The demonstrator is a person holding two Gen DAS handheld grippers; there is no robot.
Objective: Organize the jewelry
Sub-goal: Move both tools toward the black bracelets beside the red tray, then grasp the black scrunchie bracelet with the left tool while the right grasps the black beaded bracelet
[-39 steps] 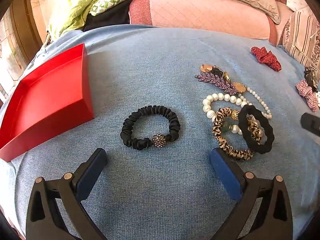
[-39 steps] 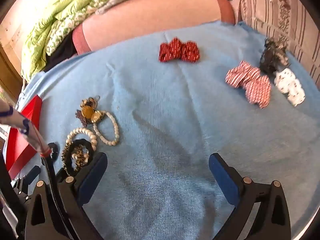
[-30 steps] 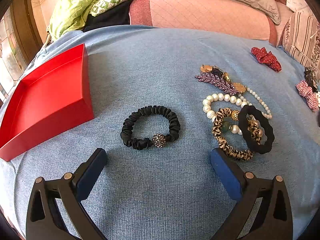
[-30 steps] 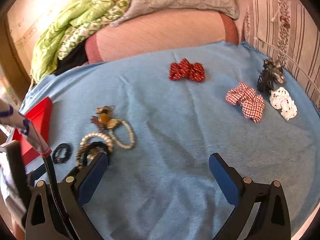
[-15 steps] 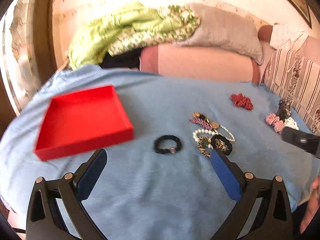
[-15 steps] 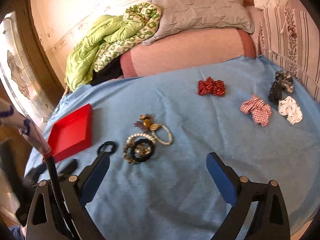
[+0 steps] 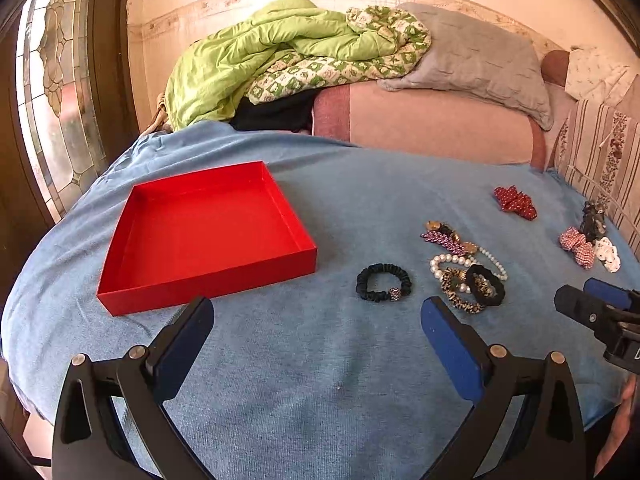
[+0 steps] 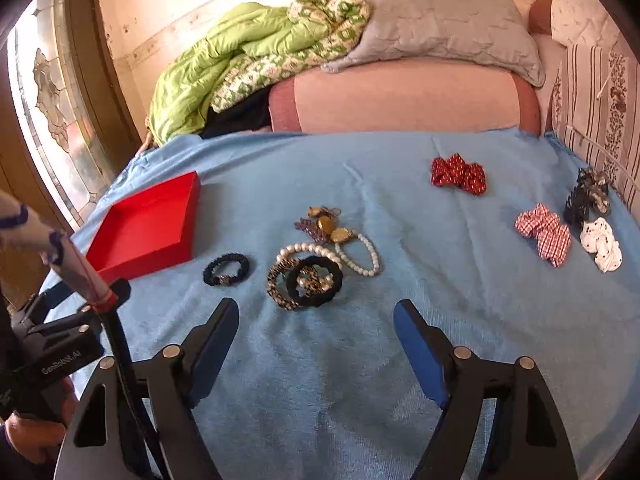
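Both grippers hang over the blue blanket, the left gripper spread wide with nothing between its pads. The right gripper, also empty, has just been narrowing a touch. The jewelry pile lies beside the black scrunchie, right of the empty red tray.

We see a plain bright red tray at nine o'clock on the light blue blanket. Near centre lies a black scrunchie, with white pearls and a leopard-print band beside it. At two o'clock sits a red white-dotted bow; at three o'clock, a red-and-white gingham bow. At twelve, a lime green quilt and grey pillow.
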